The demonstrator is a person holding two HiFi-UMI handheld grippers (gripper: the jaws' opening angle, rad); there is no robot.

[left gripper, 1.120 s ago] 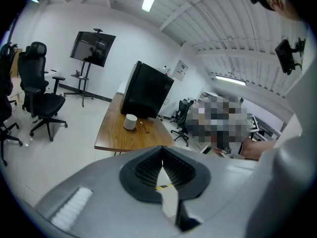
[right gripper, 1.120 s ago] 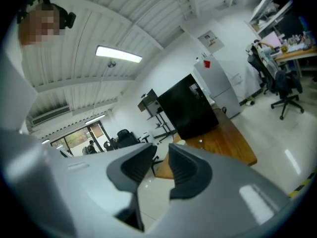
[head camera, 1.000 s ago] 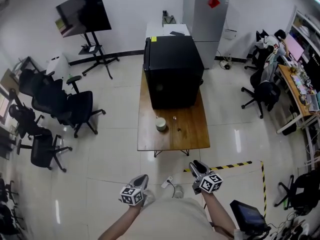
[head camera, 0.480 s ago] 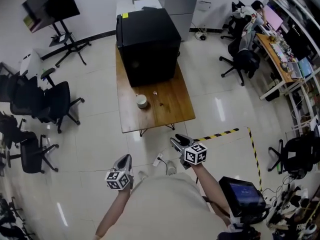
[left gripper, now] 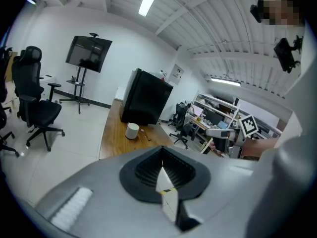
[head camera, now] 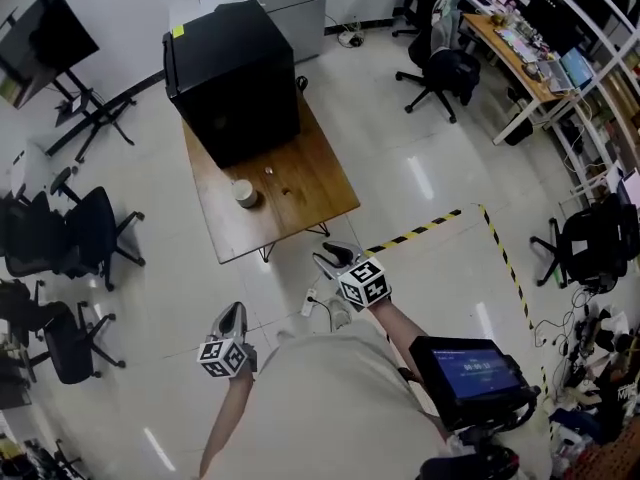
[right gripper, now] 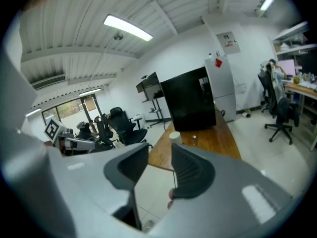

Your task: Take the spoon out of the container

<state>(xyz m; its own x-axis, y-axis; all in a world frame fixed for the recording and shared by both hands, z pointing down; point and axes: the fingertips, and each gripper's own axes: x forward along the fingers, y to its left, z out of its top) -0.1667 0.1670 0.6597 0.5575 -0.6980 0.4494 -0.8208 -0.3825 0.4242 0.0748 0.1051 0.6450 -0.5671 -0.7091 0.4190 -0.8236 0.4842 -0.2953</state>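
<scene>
A white cylindrical container [head camera: 243, 193] stands on the wooden table [head camera: 300, 213], in front of a big black box [head camera: 235, 78]. It shows small in the left gripper view [left gripper: 132, 130] and in the right gripper view [right gripper: 175, 136]. Two small items [head camera: 276, 180] lie on the wood to its right; no spoon can be made out at this distance. My left gripper [head camera: 229, 318] hangs over the floor well short of the table, its pads [left gripper: 162, 157] pressed together on nothing. My right gripper [head camera: 330, 258], nearer the table's front edge, has a gap between its jaws [right gripper: 159, 155]; they are closing on nothing.
Black office chairs [head camera: 60, 243] stand left of the table, and a screen on a stand [head camera: 40, 43] at the far left. Yellow-black tape [head camera: 440, 223] marks the floor on the right. Desks and chairs [head camera: 450, 63] fill the far right. A white power strip [head camera: 312, 303] lies underfoot.
The head view has swung, so the table and black box slid left in the picture. The right gripper has risen toward the table's front edge. The left gripper stays low.
</scene>
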